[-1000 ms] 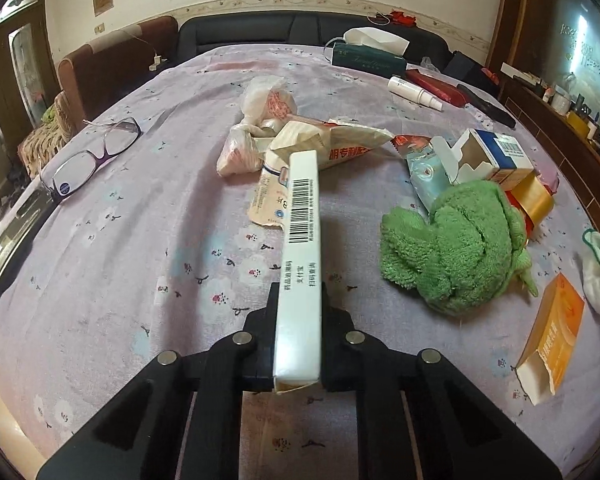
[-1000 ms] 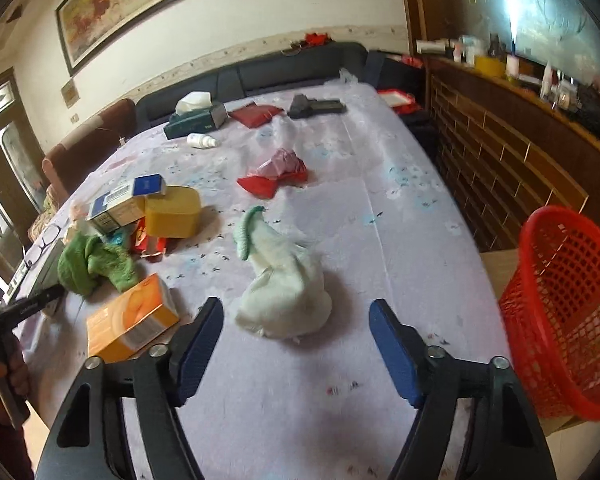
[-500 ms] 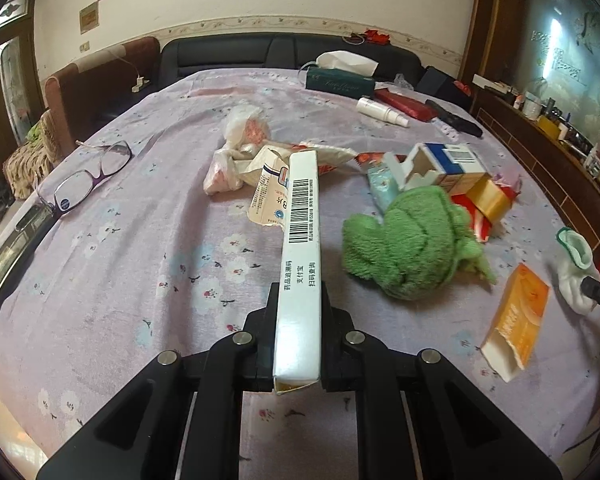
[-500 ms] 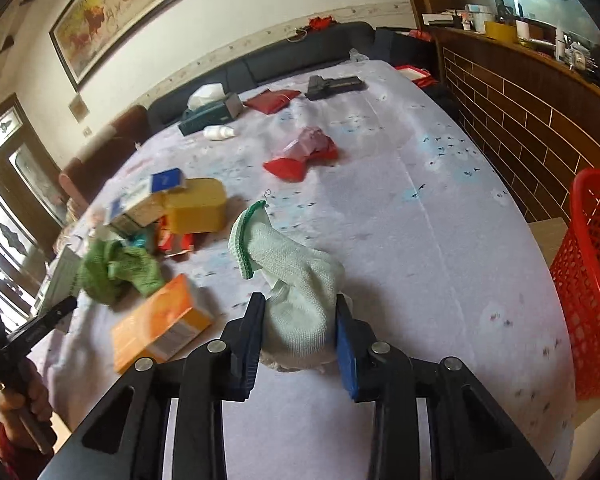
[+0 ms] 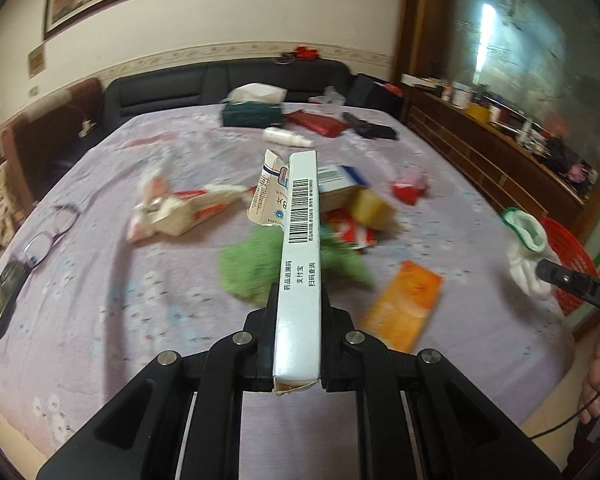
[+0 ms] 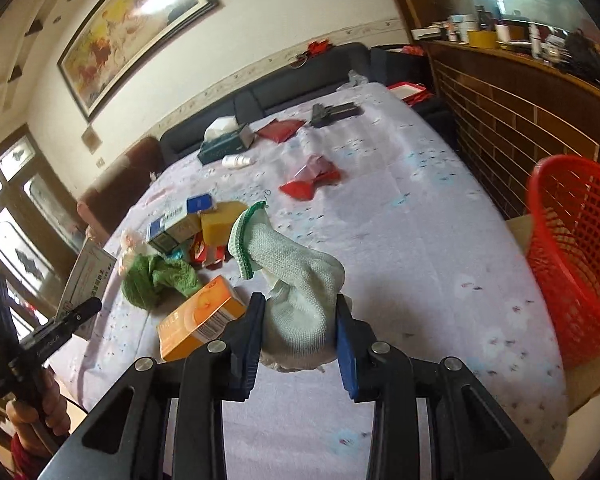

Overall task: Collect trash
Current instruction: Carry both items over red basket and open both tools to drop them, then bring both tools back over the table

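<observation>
My left gripper (image 5: 298, 344) is shut on a flat white carton with a barcode (image 5: 300, 248), held on edge above the lilac flowered tablecloth (image 5: 100, 288). The right gripper (image 6: 300, 332) is shut on a pale sock with a green cuff (image 6: 292, 276), lifted off the cloth; the same sock (image 5: 526, 256) shows at the right of the left wrist view. A red mesh basket (image 6: 576, 264) stands off the table's right edge. In the right wrist view the left gripper (image 6: 66, 318) appears at far left with the carton (image 6: 86, 280), a hand below it.
On the cloth lie an orange box (image 6: 200, 320), a green cloth (image 6: 156, 280), a blue-and-white box (image 6: 176, 224), a yellow box (image 6: 220, 222), red wrappers (image 6: 312, 178), crumpled packets (image 5: 180, 208), glasses (image 5: 48, 236), a tissue box (image 5: 252, 114). A wooden sideboard (image 6: 520, 92) runs along the right.
The right gripper closed on the sock and lifted it off the cloth. The left gripper rose and swung right with the carton, bringing the basket and sock into its view.
</observation>
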`<move>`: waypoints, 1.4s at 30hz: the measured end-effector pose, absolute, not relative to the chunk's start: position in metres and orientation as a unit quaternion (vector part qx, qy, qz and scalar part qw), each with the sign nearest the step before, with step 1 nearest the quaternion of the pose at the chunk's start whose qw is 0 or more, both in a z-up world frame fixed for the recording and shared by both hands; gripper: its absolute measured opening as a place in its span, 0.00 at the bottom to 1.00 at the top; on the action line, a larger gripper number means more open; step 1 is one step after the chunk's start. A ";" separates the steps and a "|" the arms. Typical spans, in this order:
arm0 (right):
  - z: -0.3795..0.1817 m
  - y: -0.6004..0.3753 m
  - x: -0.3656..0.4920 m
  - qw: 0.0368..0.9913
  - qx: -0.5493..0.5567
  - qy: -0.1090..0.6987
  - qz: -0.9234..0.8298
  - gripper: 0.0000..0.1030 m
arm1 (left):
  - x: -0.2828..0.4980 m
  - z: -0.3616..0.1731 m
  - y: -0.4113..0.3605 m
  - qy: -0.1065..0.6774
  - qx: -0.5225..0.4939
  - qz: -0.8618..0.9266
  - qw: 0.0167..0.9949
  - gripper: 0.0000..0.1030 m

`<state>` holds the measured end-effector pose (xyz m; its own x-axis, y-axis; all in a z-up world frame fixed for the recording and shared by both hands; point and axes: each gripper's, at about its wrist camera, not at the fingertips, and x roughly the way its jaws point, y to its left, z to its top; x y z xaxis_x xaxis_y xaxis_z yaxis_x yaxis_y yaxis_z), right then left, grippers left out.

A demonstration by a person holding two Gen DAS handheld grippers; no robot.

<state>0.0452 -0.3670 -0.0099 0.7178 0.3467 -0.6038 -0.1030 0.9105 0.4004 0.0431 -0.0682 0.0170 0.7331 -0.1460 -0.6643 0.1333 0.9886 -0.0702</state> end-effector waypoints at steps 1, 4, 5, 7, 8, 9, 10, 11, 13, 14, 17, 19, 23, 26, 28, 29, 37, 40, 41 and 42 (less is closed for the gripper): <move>-0.008 -0.374 0.041 0.912 0.180 0.350 0.120 0.34 | 0.043 0.020 -0.081 0.357 -0.002 -0.090 0.930 0.13; 0.001 -0.401 0.028 0.917 0.202 0.331 0.099 0.34 | 0.045 0.028 -0.122 0.357 0.016 -0.139 0.924 0.13; 0.005 -0.413 0.023 0.919 0.210 0.322 0.089 0.34 | 0.046 0.030 -0.141 0.356 0.024 -0.158 0.921 0.13; 0.013 -0.440 0.014 0.923 0.224 0.306 0.063 0.34 | 0.048 0.036 -0.175 0.357 0.032 -0.196 0.913 0.13; 0.016 -0.452 0.011 0.924 0.230 0.301 0.051 0.34 | 0.049 0.039 -0.190 0.357 0.034 -0.216 0.908 0.13; 0.019 -0.469 0.006 0.924 0.239 0.295 0.035 0.34 | 0.049 0.042 -0.209 0.357 0.037 -0.236 0.903 0.13; 0.021 -0.483 0.003 0.924 0.247 0.290 0.021 0.34 | 0.050 0.045 -0.228 0.355 0.041 -0.254 0.899 0.13; 0.022 -0.494 0.000 0.924 0.253 0.286 0.010 0.34 | 0.050 0.048 -0.247 0.356 0.044 -0.270 0.894 0.13; 0.025 -0.521 -0.006 0.923 0.264 0.280 -0.016 0.34 | 0.053 0.053 -0.283 0.357 0.049 -0.305 0.881 0.13; 0.026 -0.536 -0.009 0.922 0.271 0.276 -0.030 0.34 | 0.055 0.055 -0.300 0.357 0.053 -0.319 0.877 0.13; 0.029 -0.568 -0.014 0.917 0.291 0.269 -0.054 0.34 | 0.061 0.058 -0.350 0.364 0.055 -0.358 0.858 0.13; 0.029 -0.589 -0.016 0.913 0.305 0.263 -0.068 0.35 | 0.065 0.056 -0.382 0.368 0.057 -0.371 0.850 0.13; 0.025 -0.616 -0.010 0.905 0.325 0.263 -0.077 0.36 | 0.081 0.044 -0.429 0.386 0.062 -0.384 0.837 0.13; 0.019 -0.627 -0.002 0.903 0.322 0.270 -0.089 0.45 | 0.092 0.033 -0.453 0.392 0.060 -0.383 0.834 0.27; 0.014 -0.633 0.002 0.903 0.317 0.273 -0.101 0.52 | 0.097 0.029 -0.458 0.395 0.062 -0.373 0.837 0.53; 0.013 -0.636 0.002 0.901 0.318 0.274 -0.110 0.52 | 0.097 0.028 -0.456 0.391 0.059 -0.369 0.841 0.55; 0.019 -0.611 -0.014 0.918 0.283 0.256 -0.106 0.57 | 0.082 0.031 -0.402 0.385 0.048 -0.361 0.848 0.62; 0.023 -0.578 -0.016 0.928 0.259 0.256 -0.079 0.61 | 0.073 0.030 -0.368 0.377 0.054 -0.330 0.864 0.62; 0.024 -0.565 -0.015 0.930 0.251 0.258 -0.068 0.64 | 0.070 0.029 -0.355 0.375 0.055 -0.322 0.867 0.62; 0.023 -0.554 -0.013 0.932 0.245 0.261 -0.059 0.64 | 0.068 0.028 -0.343 0.373 0.056 -0.315 0.871 0.63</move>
